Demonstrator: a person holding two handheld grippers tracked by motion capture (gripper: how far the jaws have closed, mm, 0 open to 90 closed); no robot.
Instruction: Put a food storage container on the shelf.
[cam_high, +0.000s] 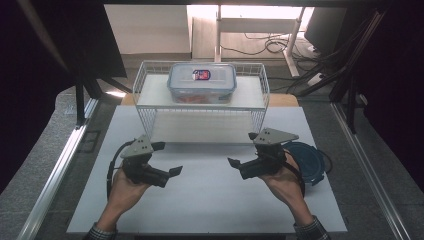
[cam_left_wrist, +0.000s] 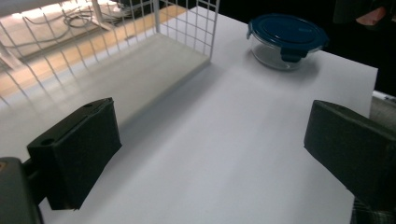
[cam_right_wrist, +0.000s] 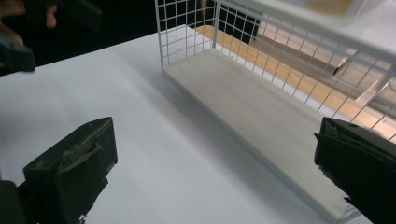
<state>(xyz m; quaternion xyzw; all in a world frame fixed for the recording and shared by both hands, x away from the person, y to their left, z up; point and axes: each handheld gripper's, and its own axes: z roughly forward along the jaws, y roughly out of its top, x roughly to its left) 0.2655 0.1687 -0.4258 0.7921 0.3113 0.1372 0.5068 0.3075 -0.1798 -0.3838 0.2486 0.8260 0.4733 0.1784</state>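
A white wire rack (cam_high: 201, 111) stands at the back of the white table (cam_high: 205, 195). On its top shelf rests a rectangular clear container (cam_high: 202, 82) with a grey-blue lid and reddish contents. A round glass container with a blue lid (cam_high: 305, 161) sits on the table at the right, also seen in the left gripper view (cam_left_wrist: 286, 41). My left gripper (cam_high: 166, 158) hovers open over the table's left half, jaws wide, nothing between them. My right gripper (cam_high: 242, 149) is open too, just left of the round container, facing the rack's lower shelf (cam_right_wrist: 261, 121).
Metal frame rails (cam_high: 57, 170) run along both sides of the table. Behind the rack lie a wooden floor strip, cables (cam_high: 270, 47) and desk legs. The rack's wire side (cam_left_wrist: 187, 28) stands near the round container.
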